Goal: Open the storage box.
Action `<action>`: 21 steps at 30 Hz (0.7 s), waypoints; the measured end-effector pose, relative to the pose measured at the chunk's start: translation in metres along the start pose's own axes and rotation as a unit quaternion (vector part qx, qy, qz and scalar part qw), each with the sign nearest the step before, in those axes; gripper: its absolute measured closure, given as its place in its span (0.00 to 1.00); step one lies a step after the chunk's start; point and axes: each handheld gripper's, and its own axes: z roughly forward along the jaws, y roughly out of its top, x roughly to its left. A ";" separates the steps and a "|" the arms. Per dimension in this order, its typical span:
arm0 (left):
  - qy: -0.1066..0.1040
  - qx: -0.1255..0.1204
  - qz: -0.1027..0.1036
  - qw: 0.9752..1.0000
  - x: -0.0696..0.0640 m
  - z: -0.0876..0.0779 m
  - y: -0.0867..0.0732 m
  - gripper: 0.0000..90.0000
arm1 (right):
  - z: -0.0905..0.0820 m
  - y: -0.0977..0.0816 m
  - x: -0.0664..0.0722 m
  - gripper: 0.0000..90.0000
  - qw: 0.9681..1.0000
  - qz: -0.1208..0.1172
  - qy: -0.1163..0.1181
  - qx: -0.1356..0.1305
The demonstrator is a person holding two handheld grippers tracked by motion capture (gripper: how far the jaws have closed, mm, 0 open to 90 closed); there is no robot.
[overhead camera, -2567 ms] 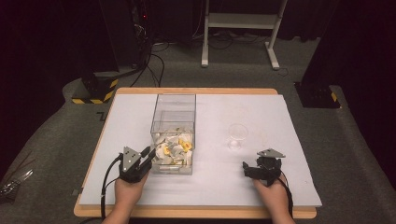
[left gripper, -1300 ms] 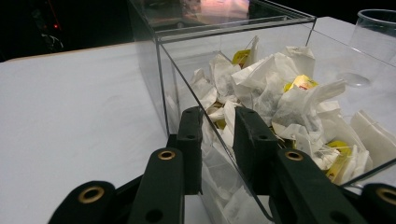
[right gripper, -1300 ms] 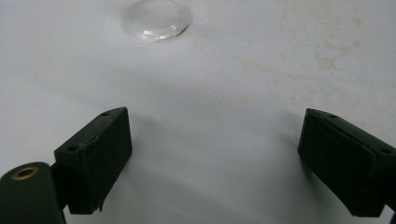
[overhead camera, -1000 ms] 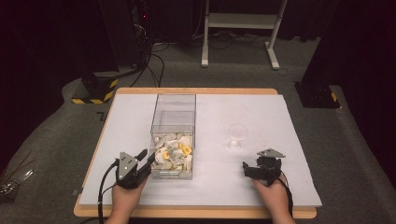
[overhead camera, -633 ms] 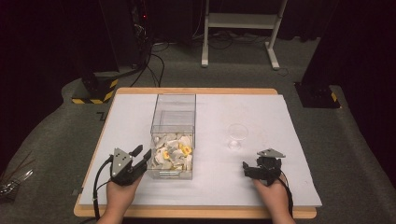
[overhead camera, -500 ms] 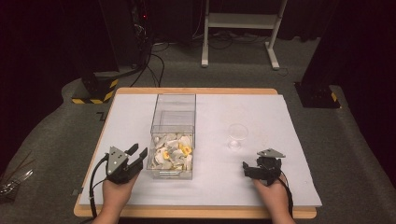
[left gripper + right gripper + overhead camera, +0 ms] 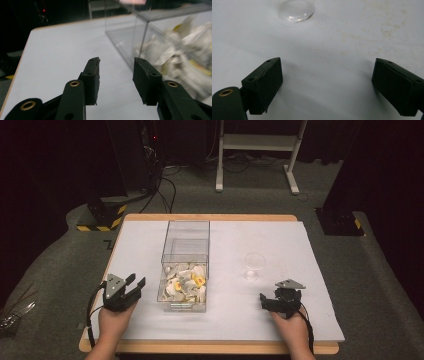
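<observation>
1. The white-covered wooden tabletop (image 7: 240,317) carries everything, with both hands at its near edge.
2. A tall clear plastic box (image 7: 185,251) stands left of centre; crumpled white and yellow wrapped pieces (image 7: 186,284) lie heaped in its near end.
3. The left tongs (image 7: 131,286) hang just left of the box's near corner, jaws apart and empty, pointing toward the box wall, which shows close at the right in the left gripper view (image 7: 150,37).
4. The right tongs (image 7: 278,303) rest low over the tabletop at near right, jaws wide apart and empty.
5. A small clear plastic cup (image 7: 254,264) stands just beyond the right tongs, its round base (image 7: 296,10) showing.
6. My reading: this is the approach step. Next, the left tongs likely need lifting over the box rim to reach a piece.
</observation>
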 end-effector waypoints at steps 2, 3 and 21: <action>0.004 0.021 0.009 1.000 0.006 0.007 -0.007 0.61 | 0.000 0.000 0.000 0.11 1.000 0.002 0.001 0.000; 0.005 0.027 0.011 1.000 0.008 0.009 -0.010 0.61 | 0.000 0.000 0.000 0.11 1.000 0.003 0.002 0.000; -0.008 0.071 0.005 0.997 0.021 0.023 -0.031 0.50 | -0.004 0.003 -0.002 0.15 1.000 0.013 -0.002 -0.017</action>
